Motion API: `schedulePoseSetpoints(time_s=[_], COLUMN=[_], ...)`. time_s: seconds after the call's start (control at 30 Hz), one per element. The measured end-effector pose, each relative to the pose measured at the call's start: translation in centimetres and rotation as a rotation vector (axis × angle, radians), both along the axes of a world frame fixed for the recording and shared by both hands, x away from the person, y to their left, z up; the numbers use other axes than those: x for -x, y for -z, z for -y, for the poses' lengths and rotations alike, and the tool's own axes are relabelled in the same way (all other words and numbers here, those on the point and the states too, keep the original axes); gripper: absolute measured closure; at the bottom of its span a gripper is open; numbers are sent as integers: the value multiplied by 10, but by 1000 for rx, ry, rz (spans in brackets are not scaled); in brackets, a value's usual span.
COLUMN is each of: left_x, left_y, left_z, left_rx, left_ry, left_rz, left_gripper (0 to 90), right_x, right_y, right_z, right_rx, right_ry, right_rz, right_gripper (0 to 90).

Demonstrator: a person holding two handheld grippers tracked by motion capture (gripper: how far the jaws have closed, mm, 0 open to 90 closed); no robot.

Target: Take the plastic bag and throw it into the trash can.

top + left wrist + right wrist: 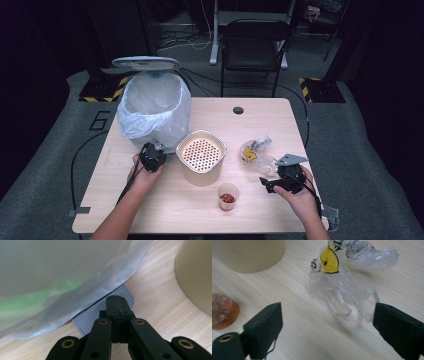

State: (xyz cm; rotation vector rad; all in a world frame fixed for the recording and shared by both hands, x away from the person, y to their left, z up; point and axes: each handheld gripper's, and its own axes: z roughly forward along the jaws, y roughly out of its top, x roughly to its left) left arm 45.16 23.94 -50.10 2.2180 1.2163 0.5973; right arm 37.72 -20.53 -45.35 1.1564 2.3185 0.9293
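Bare table is seen around the wide-open right gripper (327, 327), crumpled plastic bag (347, 280) just ahead; the left gripper (117, 305), jaws closed, seemingly empty, is crowded by the bin liner (62, 277).

Your tabletop (165, 200) is pale wood grain, and the cream bucket (201, 156) has a lid dotted with small holes. The bin (152, 107) wears a white translucent liner, its pedal (100, 312) is grey with fine stripes. The crumpled clear bag (347, 277) shows a yellow patch outlined in black, and the small cup (228, 196) holds something red.

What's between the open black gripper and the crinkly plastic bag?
Just bare wooden table. In the right gripper view, the right hand-held gripper gapes before the plastic bag, nothing in between.
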Motion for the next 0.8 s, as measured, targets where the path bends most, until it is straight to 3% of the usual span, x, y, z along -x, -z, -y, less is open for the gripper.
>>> schedulePoseSetpoints(time_s=[0.33,0.8], left_x=[0,0], left_y=[0,0], left_z=[0,0], left_rx=[2,9], left_ry=[-1,1], left_rz=[-3,-5], left_gripper=[900,900], right_x=[-25,-68], right_y=[-19,-25], right_z=[-6,-30], right_rx=[24,17], right_ry=[-71,-149], right_rz=[10,4], right_gripper=[0,0])
